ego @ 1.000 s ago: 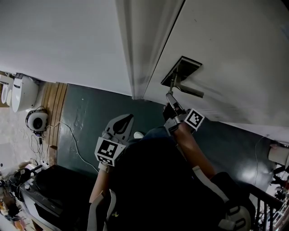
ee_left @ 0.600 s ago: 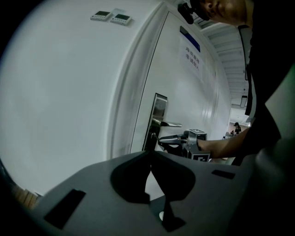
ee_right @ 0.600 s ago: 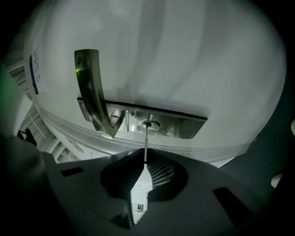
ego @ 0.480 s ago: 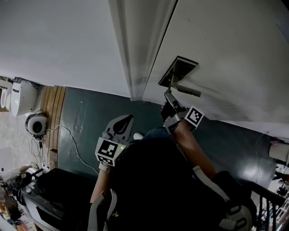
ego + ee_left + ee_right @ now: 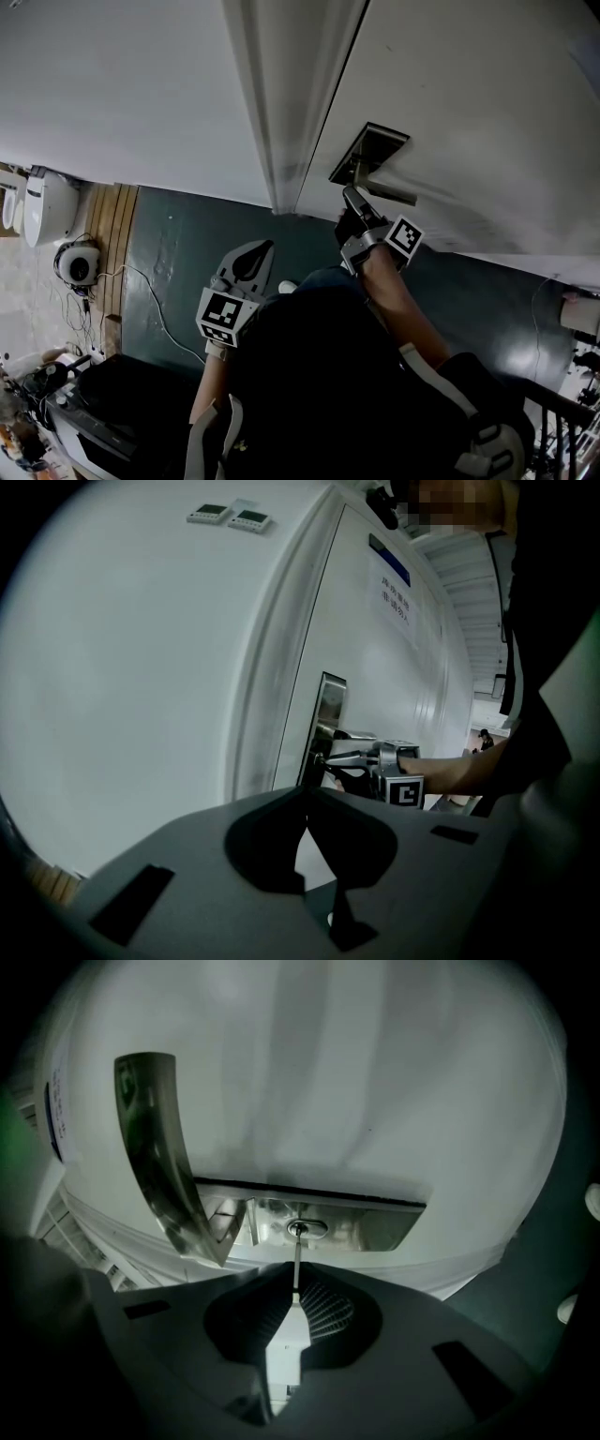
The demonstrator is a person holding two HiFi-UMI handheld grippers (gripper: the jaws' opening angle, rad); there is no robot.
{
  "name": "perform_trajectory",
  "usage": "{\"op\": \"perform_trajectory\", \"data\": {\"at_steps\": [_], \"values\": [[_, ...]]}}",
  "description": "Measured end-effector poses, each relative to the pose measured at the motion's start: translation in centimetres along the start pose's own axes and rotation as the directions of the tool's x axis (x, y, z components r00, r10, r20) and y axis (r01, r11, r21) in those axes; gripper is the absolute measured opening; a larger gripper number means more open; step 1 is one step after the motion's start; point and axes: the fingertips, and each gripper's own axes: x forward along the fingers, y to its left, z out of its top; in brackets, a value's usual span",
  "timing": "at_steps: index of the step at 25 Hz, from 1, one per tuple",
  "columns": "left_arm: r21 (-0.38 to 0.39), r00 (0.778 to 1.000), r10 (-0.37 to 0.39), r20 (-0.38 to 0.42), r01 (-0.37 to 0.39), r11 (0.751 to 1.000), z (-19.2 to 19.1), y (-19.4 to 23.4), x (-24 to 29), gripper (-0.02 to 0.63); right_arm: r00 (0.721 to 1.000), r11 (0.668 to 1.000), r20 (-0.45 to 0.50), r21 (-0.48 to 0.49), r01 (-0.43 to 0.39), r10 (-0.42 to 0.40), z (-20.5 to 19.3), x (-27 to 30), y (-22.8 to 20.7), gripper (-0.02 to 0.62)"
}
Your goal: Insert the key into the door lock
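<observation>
The key (image 5: 296, 1262) reaches the lock (image 5: 307, 1228), beside the handle (image 5: 156, 1152).

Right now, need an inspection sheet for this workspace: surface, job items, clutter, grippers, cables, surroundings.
Surface: white door, carrying a metal lock plate.
Job's things: key, tip at the keyhole, depth unclear; lever handle beside it.
Clutter: round device and black box on the dark floor.
Grippers: right gripper shut on key; left gripper shut, empty, away from the lock.
Cables: cable lying on the floor.
Surroundings: white wall, door frame.
</observation>
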Motion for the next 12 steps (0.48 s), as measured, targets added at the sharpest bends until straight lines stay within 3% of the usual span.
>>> {"op": "perform_trajectory", "data": {"at_steps": [12], "values": [[0.0, 1.0, 0.003, -0.004, -0.003, 1.0, 0.1, 0.23, 0.32, 0.009, 1.0, 1.0, -0.005, -0.011, -0.008, 0.008, 0.57, 0.61, 0.0, 0.032]]}}
